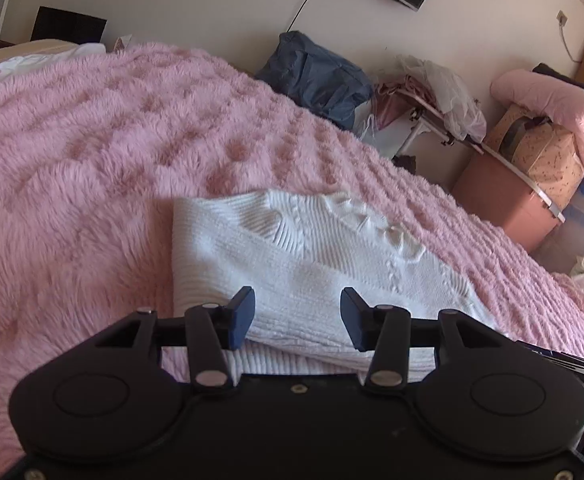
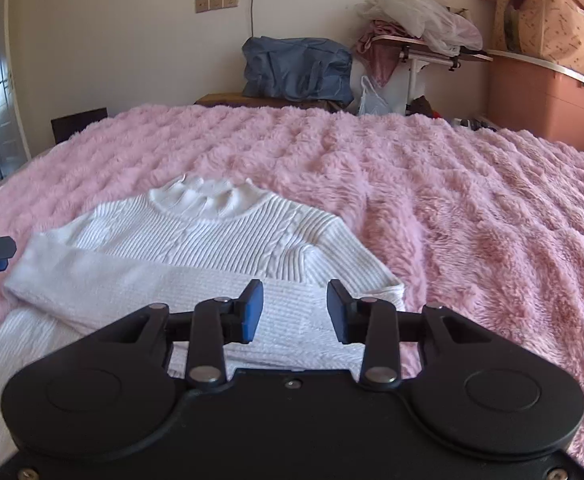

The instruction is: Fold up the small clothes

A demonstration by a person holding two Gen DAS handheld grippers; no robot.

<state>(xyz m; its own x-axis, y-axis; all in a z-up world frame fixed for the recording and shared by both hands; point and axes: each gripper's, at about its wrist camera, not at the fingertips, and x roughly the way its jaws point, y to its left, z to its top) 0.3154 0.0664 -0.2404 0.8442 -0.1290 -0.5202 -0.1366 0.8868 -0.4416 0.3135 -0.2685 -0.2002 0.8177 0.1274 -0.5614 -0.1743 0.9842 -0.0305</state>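
While both our grippers hover over the bed, the white knitted sweater [image 2: 196, 264] lies flat on the pink fluffy blanket [image 2: 471, 208], part-folded: a sleeve or side panel is already laid across the body as a smooth band, and the ribbed collar points to twelve o'clock in the right wrist view. We judge the fold to be somewhere in the middle, with more folding left.

Our right gripper [image 2: 295, 310] sits above the near right part of the garment, its jaws parted to a moderate gap with nothing between them; the knit only shows behind that gap. Our left gripper [image 1: 297, 312] stands wider, also empty, over the near left edge of the sweater, and its blue tip peeks in at nine o'clock in the right wrist view.

What the coming move turns on: the sweater's long axis, hem to collar, runs from six towards twelve o'clock straight ahead of both jaws, and the folded band crosses it from nine to three. The near hem lies just under and ahead of us, about equally close to either hand, so carrying it up towards the collar looks like a two-handed lift, each gripper taking its own corner.
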